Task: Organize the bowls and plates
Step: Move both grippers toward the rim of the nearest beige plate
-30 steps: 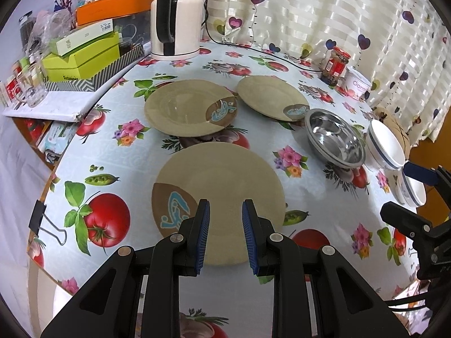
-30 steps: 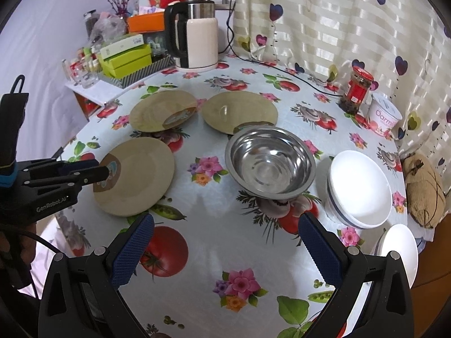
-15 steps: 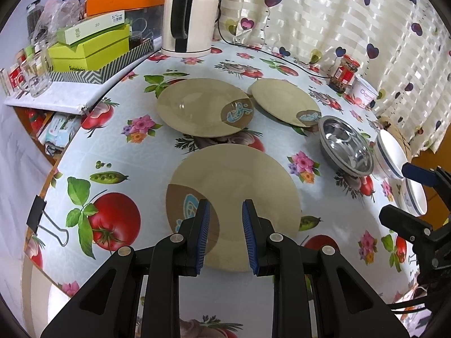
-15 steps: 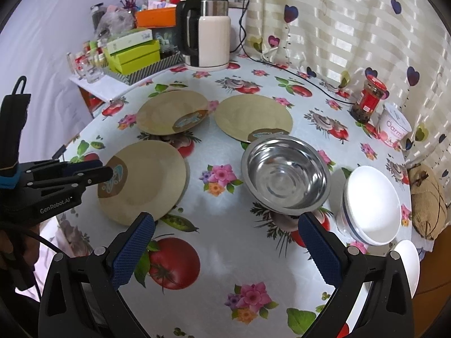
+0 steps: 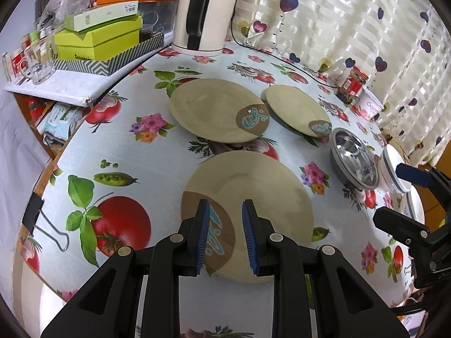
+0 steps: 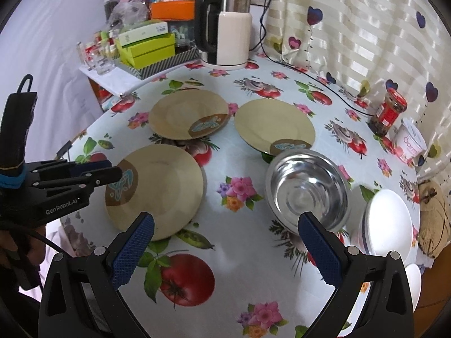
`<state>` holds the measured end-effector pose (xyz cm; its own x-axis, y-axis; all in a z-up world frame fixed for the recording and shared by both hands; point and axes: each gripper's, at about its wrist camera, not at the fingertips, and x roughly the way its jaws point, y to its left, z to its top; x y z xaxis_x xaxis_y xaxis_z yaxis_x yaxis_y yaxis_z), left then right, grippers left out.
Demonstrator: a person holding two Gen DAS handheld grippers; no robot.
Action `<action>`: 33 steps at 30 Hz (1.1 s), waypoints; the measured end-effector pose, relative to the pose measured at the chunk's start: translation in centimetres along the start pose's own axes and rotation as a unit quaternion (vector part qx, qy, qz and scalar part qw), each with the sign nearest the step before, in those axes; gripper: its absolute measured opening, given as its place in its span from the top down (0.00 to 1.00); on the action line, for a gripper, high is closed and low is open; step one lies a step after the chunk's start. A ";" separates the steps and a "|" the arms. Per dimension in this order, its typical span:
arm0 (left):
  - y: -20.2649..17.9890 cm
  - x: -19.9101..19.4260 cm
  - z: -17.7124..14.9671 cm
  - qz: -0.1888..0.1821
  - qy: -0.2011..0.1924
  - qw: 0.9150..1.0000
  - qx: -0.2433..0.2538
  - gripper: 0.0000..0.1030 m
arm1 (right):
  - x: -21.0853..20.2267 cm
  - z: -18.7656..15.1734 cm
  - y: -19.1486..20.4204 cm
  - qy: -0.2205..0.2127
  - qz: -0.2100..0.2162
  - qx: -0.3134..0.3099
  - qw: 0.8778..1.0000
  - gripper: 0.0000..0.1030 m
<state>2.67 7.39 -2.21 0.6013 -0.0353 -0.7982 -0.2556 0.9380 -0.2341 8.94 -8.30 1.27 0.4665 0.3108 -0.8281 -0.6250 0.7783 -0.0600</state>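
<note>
The left gripper (image 5: 225,235) sits at the near edge of the table (image 5: 169,169) with its two blue pads a narrow gap apart, over the brown patch of the nearest plate (image 5: 253,197). Seen from the right wrist, the left gripper (image 6: 112,171) reaches over that plate's (image 6: 160,186) near-left rim; whether the pads touch the plate cannot be told, and they have not closed on anything.

The right gripper (image 6: 225,248) is spread wide and holds nothing. It hovers above bare tablecloth near the front edge, between the nearest plate on its left and the steel bowl (image 6: 307,191) on its right.

Farther in, toward the middle of the table, two more tan plates lie side by side: the left plate (image 6: 187,118) and the right plate (image 6: 273,125), close together but apart. The steel bowl stands just in front of the right plate, its rim covering that plate's near edge. To the right of the steel bowl, at the table's right edge, a stack of white bowls (image 6: 389,225) stands just beside it, and another white dish (image 6: 414,281) shows lower at the same edge.

At the far edge stands a white and black kettle (image 6: 225,31) on its base. A red-lidded jar (image 6: 390,112) and a white tub (image 6: 413,140) stand at the far-right edge by the curtain (image 6: 352,28). Green boxes (image 6: 146,45) are stacked on a shelf beyond the far-left edge.
</note>
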 end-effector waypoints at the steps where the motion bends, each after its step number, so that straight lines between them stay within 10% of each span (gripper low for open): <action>1: 0.2 0.0 0.1 0.000 -0.002 1.000 -0.002 0.76 | 0.1 0.2 0.1 0.000 0.000 -0.003 1.000 0.00; 23: 5.0 2.4 4.9 0.004 -0.018 0.999 -0.048 0.76 | 5.0 6.5 1.7 -0.008 0.027 -0.025 0.999 0.01; 33: 6.6 4.3 7.3 -0.023 -0.021 0.997 -0.066 0.76 | 8.7 9.0 1.4 0.014 0.055 0.021 0.998 0.20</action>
<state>9.10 15.97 -3.13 0.6456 -0.0594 -0.7614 -0.3234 0.8819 -0.3430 17.77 0.44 -1.02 0.3775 0.3810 -0.8440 -0.6450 0.7622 0.0556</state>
